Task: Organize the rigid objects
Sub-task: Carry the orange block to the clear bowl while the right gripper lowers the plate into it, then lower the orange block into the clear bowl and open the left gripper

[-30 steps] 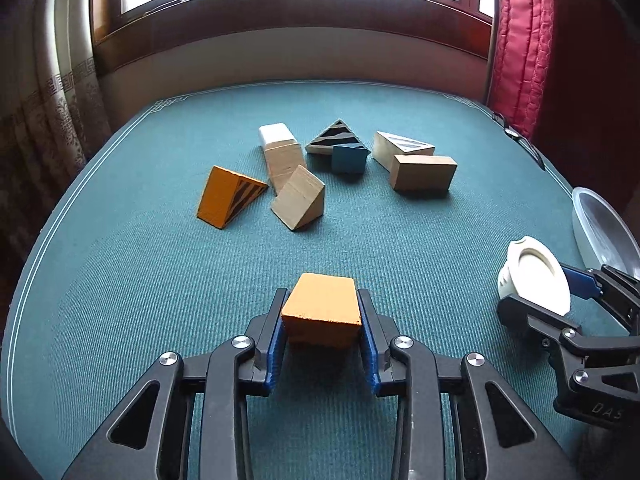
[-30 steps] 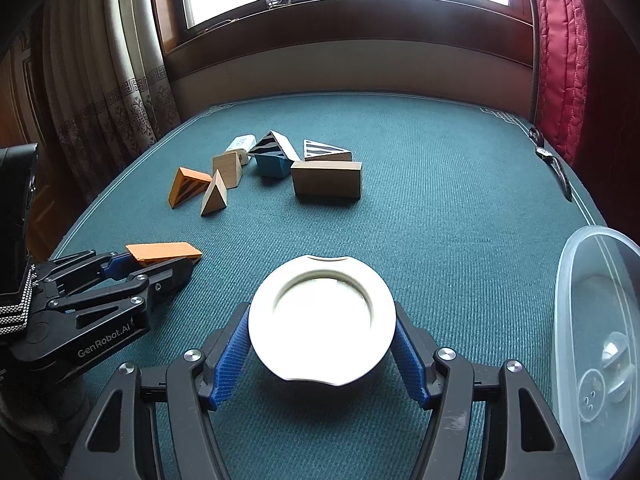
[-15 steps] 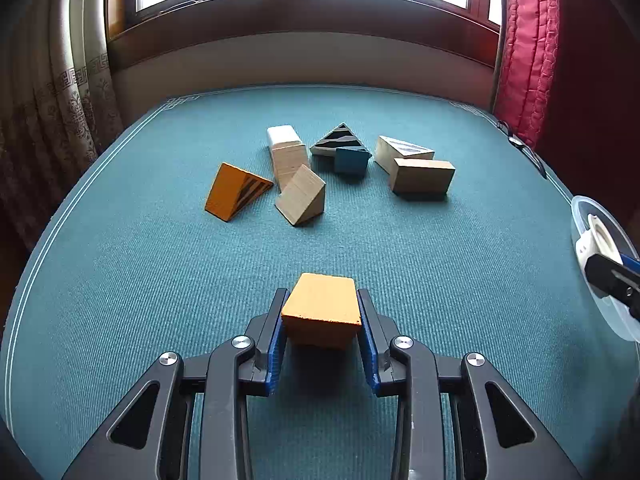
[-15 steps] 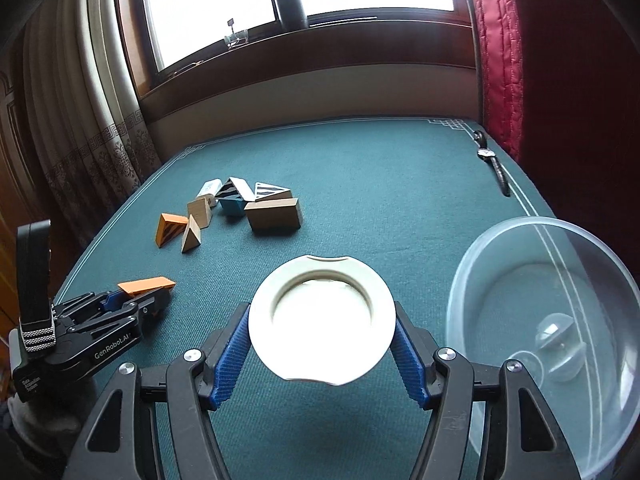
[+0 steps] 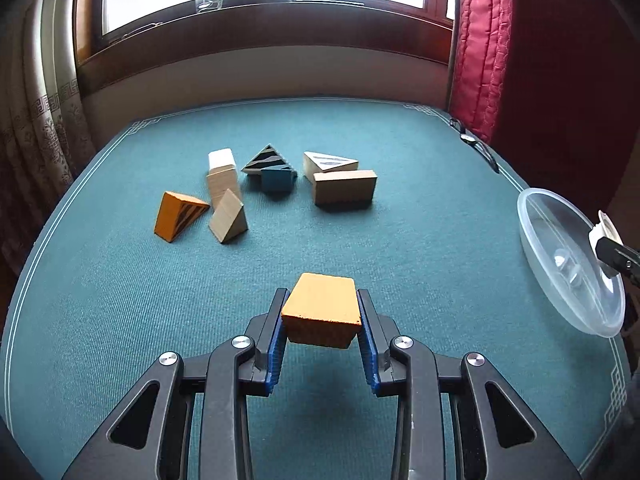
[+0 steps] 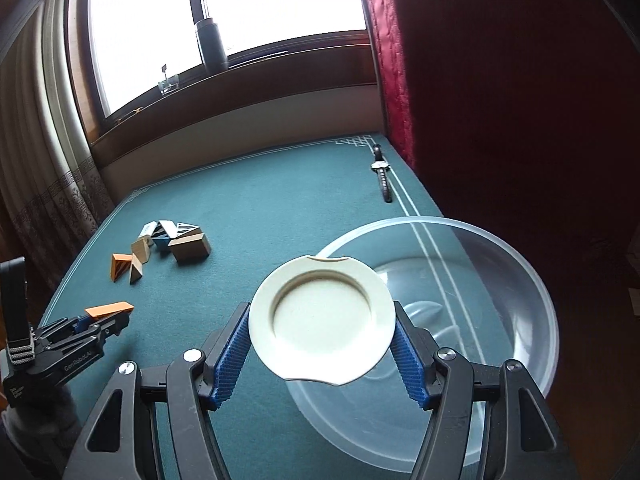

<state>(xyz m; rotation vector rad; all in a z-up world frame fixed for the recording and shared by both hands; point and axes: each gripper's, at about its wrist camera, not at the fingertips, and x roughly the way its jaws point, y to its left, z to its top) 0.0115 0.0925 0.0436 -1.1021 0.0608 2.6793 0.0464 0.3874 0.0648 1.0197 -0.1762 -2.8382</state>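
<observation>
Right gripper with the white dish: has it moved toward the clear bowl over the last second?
Yes. The right gripper, shut on the white dish, has swung right: the clear bowl, earlier at the frame's right edge, now sits directly behind the dish.

Matt wooden orange block (image 5: 321, 312), ribbed teal cloth table (image 5: 120, 300), translucent smooth plastic bowl (image 6: 532, 280).

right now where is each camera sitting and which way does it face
Left wrist: rides the left claw, faces the window across the green table; the claw grips an orange block.
Right wrist: rides the right claw, tilted over a clear bowl; the claw grips a white dish.
Shared: both show the table, the block pile, the bowl and the other claw.
</observation>
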